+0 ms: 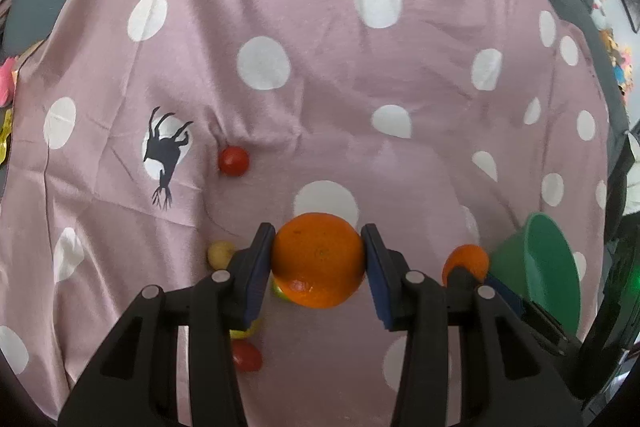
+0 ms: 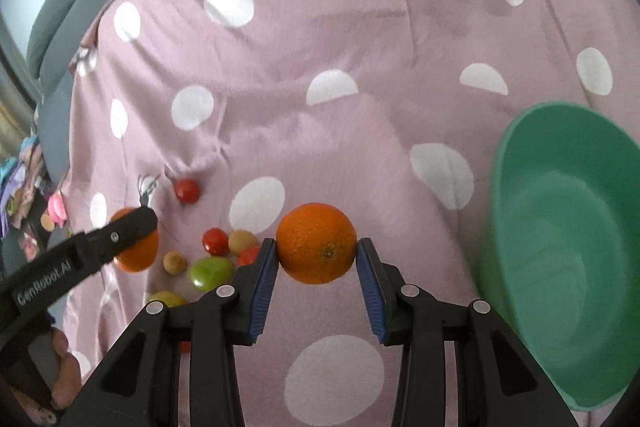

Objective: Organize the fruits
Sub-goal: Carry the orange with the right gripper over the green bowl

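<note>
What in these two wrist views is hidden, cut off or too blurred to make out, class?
- Left wrist view: yellow-green fruit mostly hidden behind the left gripper holding an orange.
- Left wrist view: second orange partly covered by the right gripper's finger; green bowl cut by the edge.
- Right wrist view: bowl's inside blurred, lower rim cut off.

Creased pink cloth (image 2: 320,39), smooth green plastic bowl (image 2: 568,259), dimpled orange (image 2: 316,243), glossy tomato (image 1: 233,161)
</note>
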Available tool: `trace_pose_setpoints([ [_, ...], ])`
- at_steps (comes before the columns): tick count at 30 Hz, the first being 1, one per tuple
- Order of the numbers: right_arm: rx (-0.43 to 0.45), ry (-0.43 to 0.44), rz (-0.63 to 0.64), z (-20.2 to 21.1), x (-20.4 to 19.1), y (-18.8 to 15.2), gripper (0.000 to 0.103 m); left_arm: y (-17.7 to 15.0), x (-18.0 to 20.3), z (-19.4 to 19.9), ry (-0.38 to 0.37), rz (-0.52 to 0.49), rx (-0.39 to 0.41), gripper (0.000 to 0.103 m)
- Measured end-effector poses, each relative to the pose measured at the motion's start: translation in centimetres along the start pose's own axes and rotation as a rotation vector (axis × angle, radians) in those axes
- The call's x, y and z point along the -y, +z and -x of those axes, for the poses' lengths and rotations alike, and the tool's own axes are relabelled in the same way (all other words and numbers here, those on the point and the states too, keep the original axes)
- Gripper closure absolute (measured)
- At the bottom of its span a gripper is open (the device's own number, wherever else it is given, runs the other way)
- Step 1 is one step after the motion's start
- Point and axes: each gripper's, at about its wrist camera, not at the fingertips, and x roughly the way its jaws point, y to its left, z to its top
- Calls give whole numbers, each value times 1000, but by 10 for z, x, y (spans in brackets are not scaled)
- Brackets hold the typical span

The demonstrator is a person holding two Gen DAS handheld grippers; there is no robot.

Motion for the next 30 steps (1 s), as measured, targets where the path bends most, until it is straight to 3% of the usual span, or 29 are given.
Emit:
trace_pose_setpoints([
  [30, 250, -38, -127, 83, 55, 3, 62, -18, 92, 32, -222, -197, 43, 59],
])
